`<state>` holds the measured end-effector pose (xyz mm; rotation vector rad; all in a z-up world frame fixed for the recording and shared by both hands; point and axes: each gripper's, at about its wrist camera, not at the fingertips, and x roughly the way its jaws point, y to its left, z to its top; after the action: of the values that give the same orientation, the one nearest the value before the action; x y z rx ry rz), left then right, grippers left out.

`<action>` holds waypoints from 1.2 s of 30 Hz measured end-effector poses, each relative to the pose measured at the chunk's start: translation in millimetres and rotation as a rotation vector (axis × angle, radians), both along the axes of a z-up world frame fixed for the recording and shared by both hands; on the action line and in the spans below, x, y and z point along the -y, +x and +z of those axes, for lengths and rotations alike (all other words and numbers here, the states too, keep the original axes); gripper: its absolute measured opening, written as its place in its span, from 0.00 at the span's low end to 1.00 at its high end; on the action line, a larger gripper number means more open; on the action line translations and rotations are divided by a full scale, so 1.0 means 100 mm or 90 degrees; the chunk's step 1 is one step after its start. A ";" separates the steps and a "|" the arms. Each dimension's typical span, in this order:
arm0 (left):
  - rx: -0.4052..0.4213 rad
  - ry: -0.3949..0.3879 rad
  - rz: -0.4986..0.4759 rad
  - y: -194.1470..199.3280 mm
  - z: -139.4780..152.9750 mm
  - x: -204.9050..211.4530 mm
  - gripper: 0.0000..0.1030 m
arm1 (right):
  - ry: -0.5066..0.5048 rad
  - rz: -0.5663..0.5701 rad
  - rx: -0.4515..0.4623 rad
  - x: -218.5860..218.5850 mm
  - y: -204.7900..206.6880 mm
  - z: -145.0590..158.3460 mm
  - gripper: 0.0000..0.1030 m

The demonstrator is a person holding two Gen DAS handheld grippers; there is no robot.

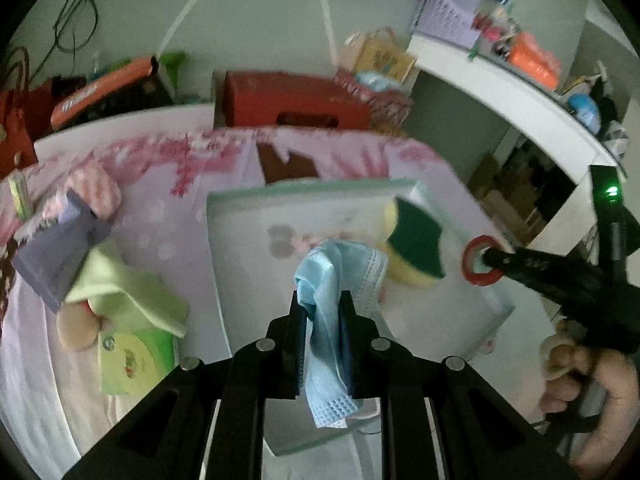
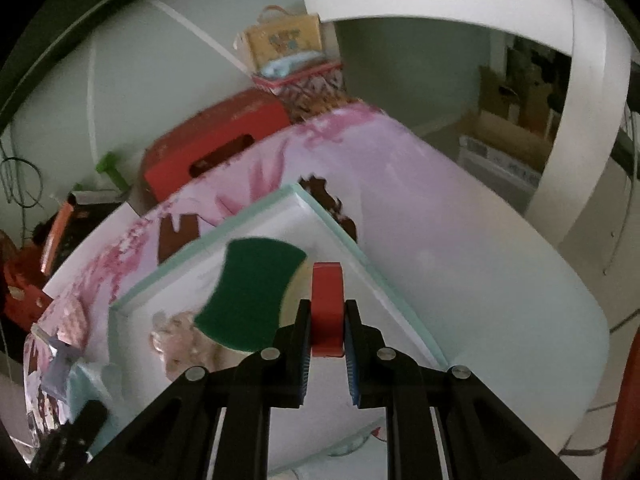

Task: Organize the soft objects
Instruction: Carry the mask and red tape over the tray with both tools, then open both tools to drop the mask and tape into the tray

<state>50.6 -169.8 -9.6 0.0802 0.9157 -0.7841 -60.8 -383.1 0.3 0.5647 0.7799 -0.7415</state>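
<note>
My left gripper (image 1: 323, 300) is shut on a light blue face mask (image 1: 326, 320), held above a white tray with a mint rim (image 1: 280, 192). A yellow sponge with a green scrub face (image 1: 416, 246) lies in the tray's far right part; it also shows in the right wrist view (image 2: 248, 292). My right gripper (image 2: 327, 308) is shut on a red tape roll (image 2: 327, 308), over the tray's right edge (image 2: 360, 252). In the left wrist view the right gripper (image 1: 486, 260) holds the roll (image 1: 468, 264) beside the sponge.
The tray sits on a pink floral tablecloth (image 1: 160, 200). On the left lie a light green cloth (image 1: 120, 288), a purple packet (image 1: 56, 248), a green wipes pack (image 1: 132, 360) and a pink striped item (image 1: 96, 188). A red box (image 1: 288, 100) stands behind; a white shelf (image 1: 500, 80) is at right.
</note>
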 end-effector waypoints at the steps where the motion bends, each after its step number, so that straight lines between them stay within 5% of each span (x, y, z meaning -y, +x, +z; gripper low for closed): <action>1: -0.007 0.009 0.003 0.02 -0.03 0.00 0.16 | 0.005 -0.002 -0.007 0.01 0.00 -0.03 0.15; 3: -0.014 0.019 0.009 0.04 -0.07 -0.01 0.23 | 0.014 -0.001 -0.018 0.02 -0.01 -0.07 0.17; 5: -0.014 0.020 0.018 0.05 -0.07 -0.04 0.48 | 0.019 0.003 -0.018 0.01 -0.02 -0.08 0.18; 7: -0.009 0.018 0.027 0.06 -0.05 -0.06 0.60 | 0.018 0.005 -0.014 0.01 -0.03 -0.07 0.19; 11: -0.001 0.033 0.039 0.10 -0.04 -0.09 0.70 | 0.018 0.008 -0.012 -0.01 -0.03 -0.06 0.56; 20: 0.028 0.071 0.100 0.23 -0.08 -0.20 0.97 | 0.020 0.034 -0.030 -0.04 0.09 -0.14 0.88; 23: 0.018 0.078 0.120 0.29 -0.11 -0.25 0.98 | 0.017 0.042 -0.036 -0.07 0.11 -0.16 1.00; 36: 0.026 0.067 0.156 0.35 -0.06 -0.39 0.98 | -0.002 0.049 -0.005 -0.14 0.15 -0.11 1.00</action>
<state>86.0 -130.7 -15.4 0.0743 0.9085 -0.5051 -45.9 -369.4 -10.8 0.5266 0.8043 -0.6739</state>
